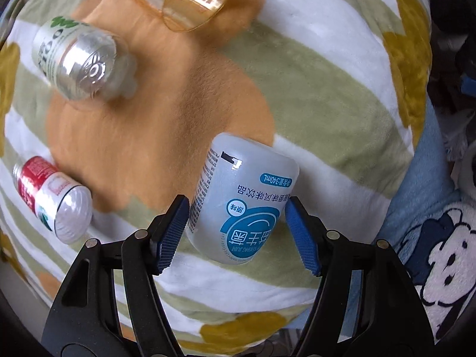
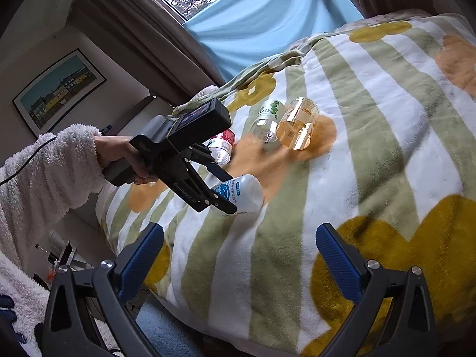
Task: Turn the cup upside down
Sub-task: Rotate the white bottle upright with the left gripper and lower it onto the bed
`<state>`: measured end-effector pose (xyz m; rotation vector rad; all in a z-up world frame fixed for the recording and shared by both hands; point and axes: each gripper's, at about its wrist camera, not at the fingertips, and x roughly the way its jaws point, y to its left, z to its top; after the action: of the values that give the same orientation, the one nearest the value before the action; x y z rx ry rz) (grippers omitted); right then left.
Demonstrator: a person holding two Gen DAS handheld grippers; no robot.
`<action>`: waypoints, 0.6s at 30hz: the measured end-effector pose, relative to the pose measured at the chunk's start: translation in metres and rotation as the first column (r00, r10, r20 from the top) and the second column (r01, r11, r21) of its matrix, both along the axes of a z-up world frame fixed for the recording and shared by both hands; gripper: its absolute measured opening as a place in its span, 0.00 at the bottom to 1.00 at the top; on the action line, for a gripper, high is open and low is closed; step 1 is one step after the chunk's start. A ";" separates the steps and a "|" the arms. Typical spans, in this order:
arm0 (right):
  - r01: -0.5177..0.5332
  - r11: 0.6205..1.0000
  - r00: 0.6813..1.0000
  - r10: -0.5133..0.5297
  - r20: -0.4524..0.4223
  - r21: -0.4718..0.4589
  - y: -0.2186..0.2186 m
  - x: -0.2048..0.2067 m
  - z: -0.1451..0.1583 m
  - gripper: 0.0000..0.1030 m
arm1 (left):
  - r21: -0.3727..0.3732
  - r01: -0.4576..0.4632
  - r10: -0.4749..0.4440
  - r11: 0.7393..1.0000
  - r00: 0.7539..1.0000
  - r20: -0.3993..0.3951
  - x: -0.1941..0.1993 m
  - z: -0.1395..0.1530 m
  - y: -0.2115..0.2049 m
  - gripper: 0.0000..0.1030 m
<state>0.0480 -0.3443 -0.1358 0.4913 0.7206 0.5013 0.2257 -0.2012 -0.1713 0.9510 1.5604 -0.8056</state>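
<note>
1. The bed blanket (image 1: pixel 297 68), striped green and white with orange patches, carries four containers; being soft, anything stood on it could topple.
2. One white cup (image 1: pixel 241 202), label upside down, leans tilted between the left tongs (image 1: pixel 236 235). The blue pads look near its sides, but I cannot tell whether they press it. A loose hold could let it roll.
3. One amber glass (image 1: pixel 190 3) lies farther off.
4. One clear bottle (image 1: pixel 77 62) lies beside it.
5. One red-labelled bottle (image 1: pixel 50 196) lies apart.
6. The right tongs (image 2: pixel 238 261) hang wide, holding nothing.
</note>
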 end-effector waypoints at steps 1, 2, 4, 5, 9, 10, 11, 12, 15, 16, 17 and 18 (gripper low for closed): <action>-0.002 1.000 1.000 0.002 0.001 0.002 0.001 -0.001 0.000 0.99 | -0.008 0.002 -0.002 1.000 1.000 0.008 -0.001 0.002 0.001 0.63; -0.003 1.000 1.000 0.003 0.004 0.002 0.002 -0.002 0.001 0.99 | -0.003 0.013 -0.013 1.000 1.000 0.021 -0.004 0.003 0.002 0.63; -0.004 1.000 1.000 0.004 0.009 0.001 0.004 -0.004 0.002 0.99 | 0.023 0.042 -0.043 0.999 0.998 0.038 -0.011 0.004 0.000 0.64; -0.004 1.000 1.000 0.004 0.013 0.002 0.006 -0.005 0.002 0.99 | 0.041 0.056 -0.058 0.998 0.997 0.044 -0.015 0.003 -0.001 0.64; -0.006 1.000 1.000 0.006 0.024 -0.001 0.009 -0.005 0.005 0.99 | 0.113 0.155 -0.165 0.981 0.982 0.089 -0.028 0.004 -0.016 0.82; -0.006 1.000 1.000 0.007 0.026 -0.003 0.010 -0.006 0.006 0.99 | 0.129 0.181 -0.195 0.975 0.975 0.103 -0.031 0.004 -0.019 0.90; -0.006 1.000 1.000 0.007 0.029 -0.004 0.010 -0.007 0.006 0.99 | 0.135 0.202 -0.217 0.970 0.970 0.112 -0.034 0.005 -0.022 0.90; -0.006 1.000 1.000 0.006 0.029 -0.006 0.011 -0.008 0.007 0.99 | 0.137 0.213 -0.228 0.967 0.967 0.111 -0.035 0.005 -0.026 0.90; -0.003 1.000 1.000 0.003 0.025 -0.005 0.009 -0.009 0.005 0.99 | 0.140 0.219 -0.233 0.966 0.968 0.091 -0.031 0.001 -0.041 0.90; 0.000 1.000 1.000 0.000 0.023 -0.005 0.008 -0.010 0.005 0.99 | 0.145 0.225 -0.239 0.964 0.967 0.087 -0.031 -0.003 -0.046 0.90; 0.002 1.000 1.000 -0.002 0.021 -0.004 0.007 -0.010 0.004 0.99 | 0.151 0.229 -0.244 0.962 0.966 0.084 -0.029 -0.004 -0.050 0.90; 0.005 1.000 1.000 -0.005 0.020 -0.003 0.006 -0.011 0.004 0.99 | 0.155 0.230 -0.244 0.961 0.966 0.082 -0.029 -0.006 -0.053 0.90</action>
<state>0.0372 -0.3386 -0.1321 0.4845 0.7010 0.4994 0.1968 -0.2542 -0.1776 1.2841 1.4494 -0.8053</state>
